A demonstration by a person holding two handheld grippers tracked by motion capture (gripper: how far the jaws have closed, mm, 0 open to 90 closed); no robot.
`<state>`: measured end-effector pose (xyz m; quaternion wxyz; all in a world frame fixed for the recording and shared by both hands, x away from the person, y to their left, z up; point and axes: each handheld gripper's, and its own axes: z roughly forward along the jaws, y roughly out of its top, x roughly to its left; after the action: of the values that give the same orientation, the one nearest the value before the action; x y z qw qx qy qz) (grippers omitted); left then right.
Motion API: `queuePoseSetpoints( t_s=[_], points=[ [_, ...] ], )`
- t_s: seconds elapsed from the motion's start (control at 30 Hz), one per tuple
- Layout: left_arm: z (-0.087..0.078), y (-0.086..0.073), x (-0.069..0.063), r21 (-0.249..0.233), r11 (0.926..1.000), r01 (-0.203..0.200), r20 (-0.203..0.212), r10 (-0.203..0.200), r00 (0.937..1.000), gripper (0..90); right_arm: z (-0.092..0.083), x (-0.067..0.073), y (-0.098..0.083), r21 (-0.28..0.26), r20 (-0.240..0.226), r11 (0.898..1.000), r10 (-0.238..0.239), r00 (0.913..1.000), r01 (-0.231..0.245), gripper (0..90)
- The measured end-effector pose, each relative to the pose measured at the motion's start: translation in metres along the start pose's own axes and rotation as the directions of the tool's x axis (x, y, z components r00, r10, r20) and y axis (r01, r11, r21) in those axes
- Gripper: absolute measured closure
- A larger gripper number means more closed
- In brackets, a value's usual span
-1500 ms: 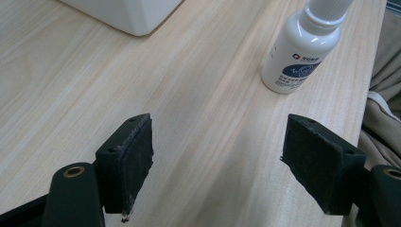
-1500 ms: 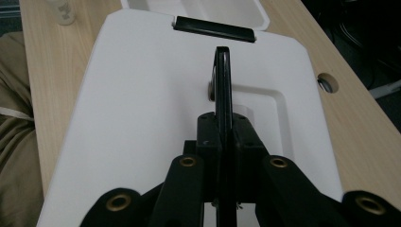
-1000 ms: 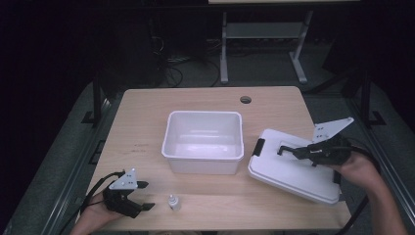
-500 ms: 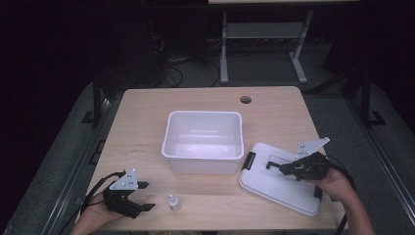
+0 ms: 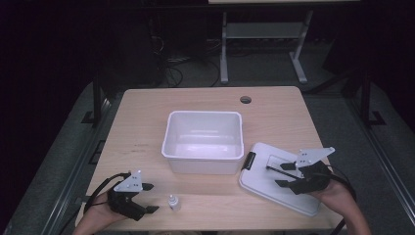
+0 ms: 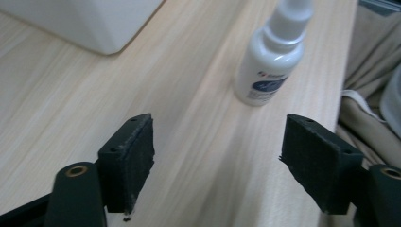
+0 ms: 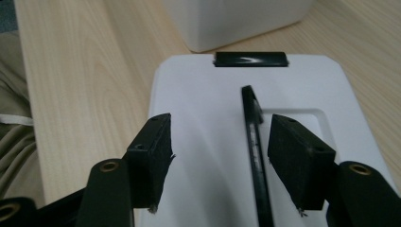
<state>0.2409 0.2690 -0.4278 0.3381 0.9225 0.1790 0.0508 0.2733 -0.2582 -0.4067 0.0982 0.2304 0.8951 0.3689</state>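
On the worktop [image 5: 147, 127] the left claw [image 5: 149, 198] gapes, released, just short of the small bottle [image 5: 172, 202] standing upright, ungrasped. The white bin [image 5: 204, 139] sits empty mid-worktop. Its lid [image 5: 274, 178] lies flat beside it; the right claw [image 5: 286, 175], jaws just opening, has let go its handle [image 7: 253, 142].

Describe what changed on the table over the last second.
The right gripper lowered the white plastic lid from a tilt to flat on the wooden table; its jaws have just been opening, releasing the lid's black handle. The left gripper, small white bottle and white plastic bin stayed put.
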Motion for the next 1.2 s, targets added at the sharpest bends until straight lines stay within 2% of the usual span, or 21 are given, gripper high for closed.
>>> queuePoseSetpoints(
  t_s=[0.1,0.2,0.33,0.5,0.8,1.0,1.2],
  points=[
    [0.002,0.004,-0.001,0.005,1.0,-0.007,0.007,0.007,1.0,27.6,-0.002,0.01,0.001,-0.015,0.018,1.0,-0.016,0.9997,0.016,37.2],
    [0.003,0.009,-0.003,0.005,0.9997,-0.025,0.021,0.025,0.9995,32.0,-0.005,0.016,0.001,-0.026,0.032,0.999,-0.031,0.999,0.032,36.6],
    [0.007,0.018,-0.007,0.023,0.999,-0.039,0.062,0.038,0.9974,36.6,-0.004,0.02,-0.002,-0.024,0.044,0.999,-0.033,0.9985,0.034,35.2],
    [0.012,0.031,-0.012,0.068,0.9937,-0.089,0.076,0.084,0.9936,39.7,-0.001,0.024,-0.004,-0.033,0.052,0.999,-0.037,0.998,0.039,34.4],
    [0.022,0.041,-0.015,0.077,0.9922,-0.098,0.092,0.09,0.9917,43.8,-0.005,0.024,-0.002,-0.05,0.07,0.997,-0.048,0.9964,0.052,33.4],
    [0.031,0.046,-0.015,0.114,0.9842,-0.135,0.116,0.122,0.9857,47.9,-0.004,0.024,-0.004,-0.05,0.066,0.998,-0.043,0.9969,0.047,33.1],
    [0.036,0.054,-0.014,0.161,0.9693,-0.185,0.148,0.162,0.9757,51.4,-0.004,0.024,-0.004,-0.053,0.067,0.997,-0.048,0.9966,0.051,32.8]
  ],
)
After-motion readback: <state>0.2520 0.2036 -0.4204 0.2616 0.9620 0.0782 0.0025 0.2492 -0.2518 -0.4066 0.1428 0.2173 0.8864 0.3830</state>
